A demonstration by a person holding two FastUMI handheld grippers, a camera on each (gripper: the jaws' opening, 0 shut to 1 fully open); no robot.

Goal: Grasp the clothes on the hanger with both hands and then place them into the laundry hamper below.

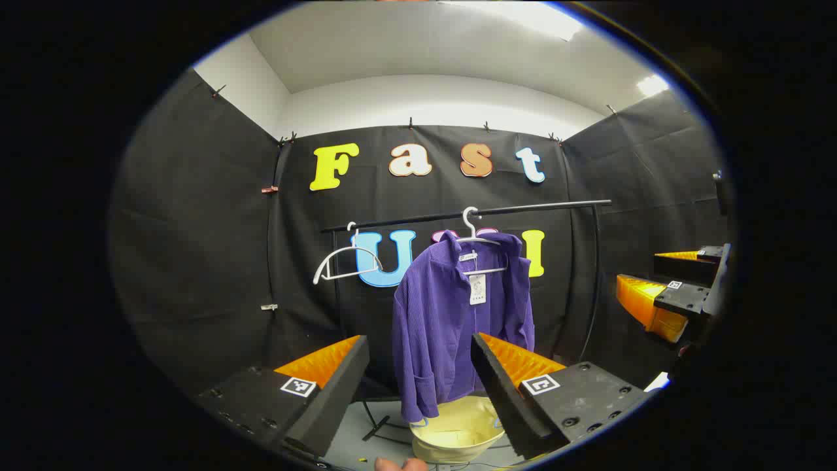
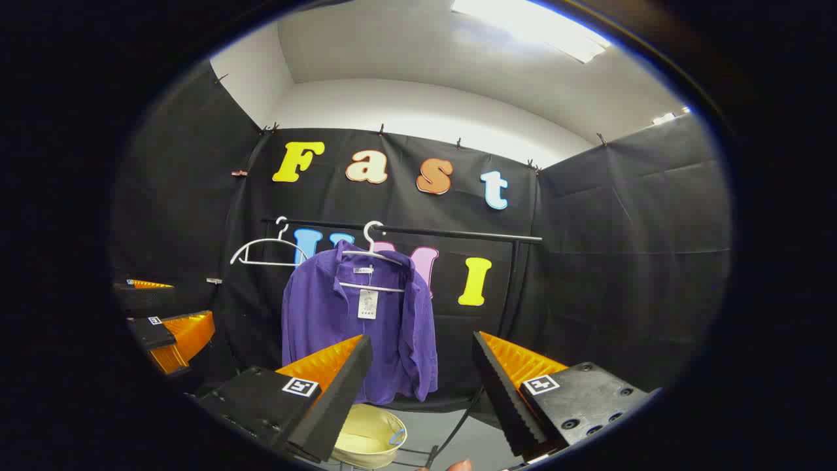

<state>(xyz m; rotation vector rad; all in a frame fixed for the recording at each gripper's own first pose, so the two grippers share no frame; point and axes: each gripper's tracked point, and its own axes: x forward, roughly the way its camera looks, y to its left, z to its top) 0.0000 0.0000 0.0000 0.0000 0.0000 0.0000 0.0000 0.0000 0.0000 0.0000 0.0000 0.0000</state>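
Note:
A purple ribbed shirt with a white tag hangs on a white hanger from a black rail. Below it on the floor stands a pale yellow hamper. My left gripper is open, well short of the shirt, its fingers framing the shirt's lower half. My right gripper is open too, pointing at the shirt's right edge from a distance. The right gripper shows at the right of the left gripper view; the left gripper shows at the left of the right gripper view.
An empty white hanger hangs on the rail left of the shirt. The rack's black upright stands at the right, and its base legs lie on the grey floor beside the hamper.

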